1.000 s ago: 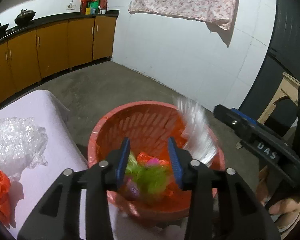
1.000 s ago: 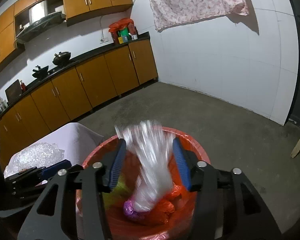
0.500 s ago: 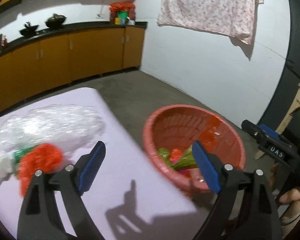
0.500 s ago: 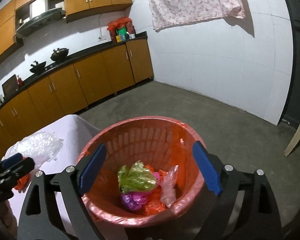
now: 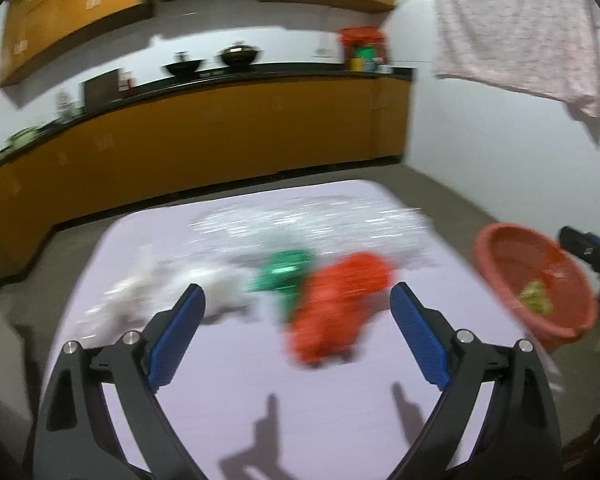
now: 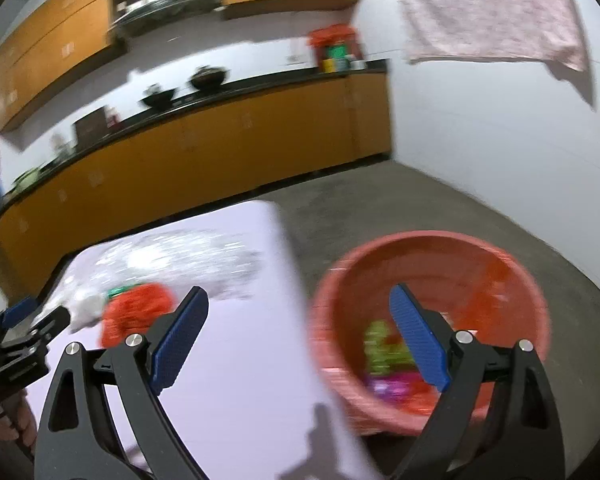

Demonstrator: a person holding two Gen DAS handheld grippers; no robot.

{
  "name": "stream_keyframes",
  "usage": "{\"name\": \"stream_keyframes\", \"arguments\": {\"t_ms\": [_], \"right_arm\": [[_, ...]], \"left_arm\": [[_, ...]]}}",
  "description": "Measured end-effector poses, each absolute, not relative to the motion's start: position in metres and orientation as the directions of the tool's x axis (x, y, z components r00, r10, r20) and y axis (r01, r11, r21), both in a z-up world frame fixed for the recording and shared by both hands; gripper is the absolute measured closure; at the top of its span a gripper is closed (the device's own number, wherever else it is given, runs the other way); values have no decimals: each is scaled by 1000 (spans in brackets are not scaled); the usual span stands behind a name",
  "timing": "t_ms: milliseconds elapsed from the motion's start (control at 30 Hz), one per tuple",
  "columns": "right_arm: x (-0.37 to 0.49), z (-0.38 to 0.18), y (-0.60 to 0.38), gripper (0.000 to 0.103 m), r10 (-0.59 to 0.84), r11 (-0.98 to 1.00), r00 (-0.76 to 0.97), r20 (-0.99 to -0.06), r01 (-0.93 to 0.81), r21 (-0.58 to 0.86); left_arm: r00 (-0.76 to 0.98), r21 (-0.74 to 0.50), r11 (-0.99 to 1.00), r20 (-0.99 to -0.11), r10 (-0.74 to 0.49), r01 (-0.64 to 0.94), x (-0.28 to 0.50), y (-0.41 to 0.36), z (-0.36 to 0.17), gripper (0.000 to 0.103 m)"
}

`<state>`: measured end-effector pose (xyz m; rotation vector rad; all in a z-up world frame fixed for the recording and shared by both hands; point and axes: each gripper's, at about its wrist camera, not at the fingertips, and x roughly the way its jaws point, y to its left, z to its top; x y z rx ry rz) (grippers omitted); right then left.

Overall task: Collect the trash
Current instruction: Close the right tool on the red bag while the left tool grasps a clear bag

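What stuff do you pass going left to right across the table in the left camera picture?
White crumpled bag → green wrapper → orange-red bag → red basket just past the table's right edge.

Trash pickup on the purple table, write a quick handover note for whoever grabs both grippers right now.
Left gripper: jaws opening, nothing between them, aimed at the trash pile on the purple table.
Right gripper: jaws opening, empty, straddling the table edge and the red basket.
Done: green, purple and orange wrappers already lie in the basket beside the table.
Left: the orange plastic bag, green wrapper, white plastic and clear bubble wrap are on the table; the views are blurred, so check for smaller scraps.
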<state>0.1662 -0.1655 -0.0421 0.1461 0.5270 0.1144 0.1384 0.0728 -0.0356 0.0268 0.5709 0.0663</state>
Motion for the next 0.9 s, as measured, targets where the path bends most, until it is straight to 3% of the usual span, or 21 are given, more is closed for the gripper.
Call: {"name": "stream_keyframes", "arguments": {"t_ms": [167,367,900], "right_arm": [[174,-43,-94,19,247,969,823,-512,-209,131],[190,-56,-39,21,315,949,764,-563,-276,155],[233,-103,26,30,183,979,708,-683,-194,61]], "left_arm": [[807,26,972,-552,209,-234,126,143,-42,11],[780,17,939,-551,296,-343,115,204,-46,11],[739,-40,930,-620,264,-366,165,266,-65,12]]}}
